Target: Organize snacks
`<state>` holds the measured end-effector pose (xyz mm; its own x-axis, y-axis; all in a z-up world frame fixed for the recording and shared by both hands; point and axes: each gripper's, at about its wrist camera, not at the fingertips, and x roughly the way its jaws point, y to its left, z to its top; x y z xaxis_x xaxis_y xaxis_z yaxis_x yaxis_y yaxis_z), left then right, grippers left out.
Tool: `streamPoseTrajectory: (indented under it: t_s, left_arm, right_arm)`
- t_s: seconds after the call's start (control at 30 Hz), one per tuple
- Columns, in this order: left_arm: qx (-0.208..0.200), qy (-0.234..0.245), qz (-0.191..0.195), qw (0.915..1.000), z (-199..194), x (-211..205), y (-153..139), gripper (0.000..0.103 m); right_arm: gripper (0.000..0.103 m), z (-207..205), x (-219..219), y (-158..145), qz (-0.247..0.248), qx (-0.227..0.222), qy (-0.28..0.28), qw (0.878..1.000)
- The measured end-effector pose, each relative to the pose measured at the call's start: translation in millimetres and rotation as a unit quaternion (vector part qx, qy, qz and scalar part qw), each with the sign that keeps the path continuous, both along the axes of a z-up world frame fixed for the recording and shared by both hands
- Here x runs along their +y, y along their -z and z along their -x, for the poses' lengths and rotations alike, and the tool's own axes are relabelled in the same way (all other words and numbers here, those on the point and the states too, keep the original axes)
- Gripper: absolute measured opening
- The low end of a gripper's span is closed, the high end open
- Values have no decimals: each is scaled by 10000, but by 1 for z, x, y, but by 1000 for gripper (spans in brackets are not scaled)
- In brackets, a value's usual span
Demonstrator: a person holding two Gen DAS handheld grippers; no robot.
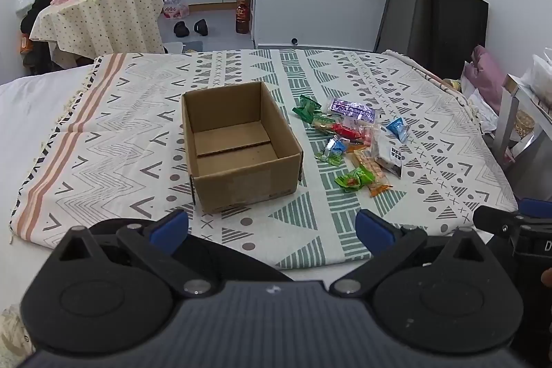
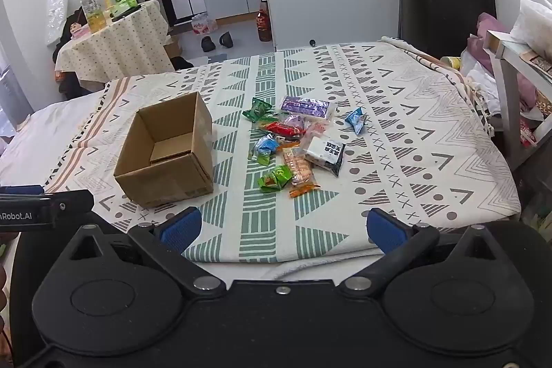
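Surface: bed under a patterned green-and-grey cloth (image 1: pixel 310 230).
Left claw (image 1: pixel 272 230): spread wide, holding nothing.
Right claw (image 2: pixel 283 228): spread wide, holding nothing.
Open brown cardboard box (image 1: pixel 238 143): on the cloth, nothing inside.
Loose pile of colourful wrapped snacks (image 1: pixel 358 143): just right of the box.

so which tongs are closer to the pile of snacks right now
Right. The right tongs sit open almost straight in front of the snack pile. The left tongs sit open facing the cardboard box, with the pile off to their right.

snack packets (image 2: pixel 296 147) scattered beside empty cardboard box (image 2: pixel 165 157)
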<state>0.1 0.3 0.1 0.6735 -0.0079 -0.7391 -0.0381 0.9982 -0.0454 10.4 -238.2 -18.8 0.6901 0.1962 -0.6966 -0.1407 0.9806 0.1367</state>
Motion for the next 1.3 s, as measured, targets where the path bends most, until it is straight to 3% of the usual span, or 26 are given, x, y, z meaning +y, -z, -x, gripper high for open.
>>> streamPoseTrajectory:
  t_s: [1.3]
  left_arm:
    - [-25, -22, 34, 10000, 0, -1, -6, 103]
  right_arm:
    - [103, 0, -3, -1, 176, -64, 225, 9996]
